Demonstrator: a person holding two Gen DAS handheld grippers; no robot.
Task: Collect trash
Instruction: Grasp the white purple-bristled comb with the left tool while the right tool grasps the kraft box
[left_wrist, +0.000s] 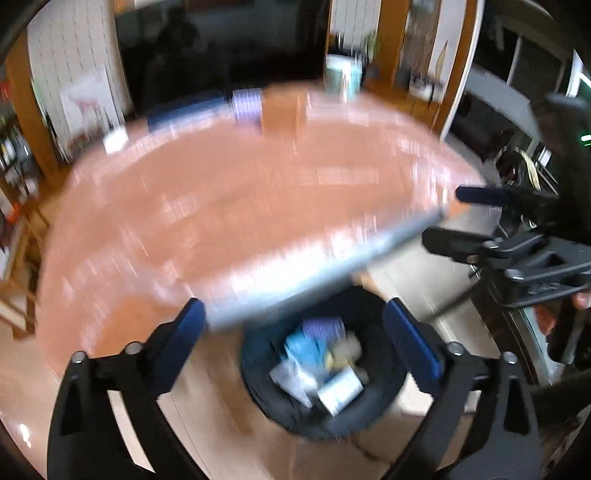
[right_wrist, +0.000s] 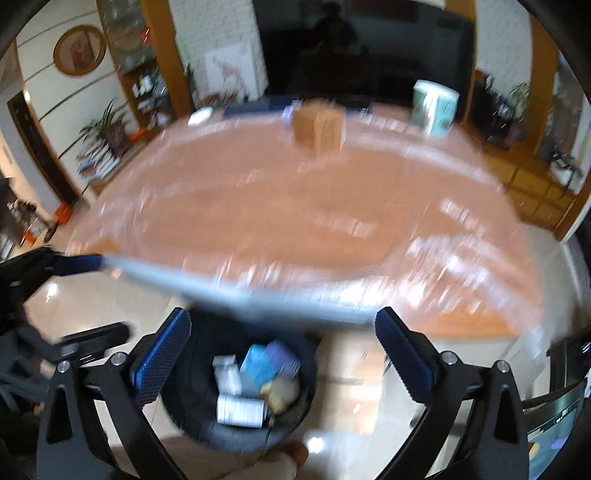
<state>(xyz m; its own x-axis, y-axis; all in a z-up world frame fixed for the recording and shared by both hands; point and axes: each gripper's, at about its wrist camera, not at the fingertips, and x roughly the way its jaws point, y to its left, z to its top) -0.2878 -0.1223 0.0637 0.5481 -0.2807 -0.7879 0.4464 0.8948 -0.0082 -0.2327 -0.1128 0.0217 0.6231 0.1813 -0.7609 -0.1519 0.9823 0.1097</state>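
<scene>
Both views were blurred. The left tool was held released, fingers wide apart, nothing gripped. The right tool was likewise spread and bare. Directly below and between each tool's fingers, the dark bin was seen on the floor, trash piled inside it. Beyond the tools, the desk was spread, a brown box set at its far side.
</scene>
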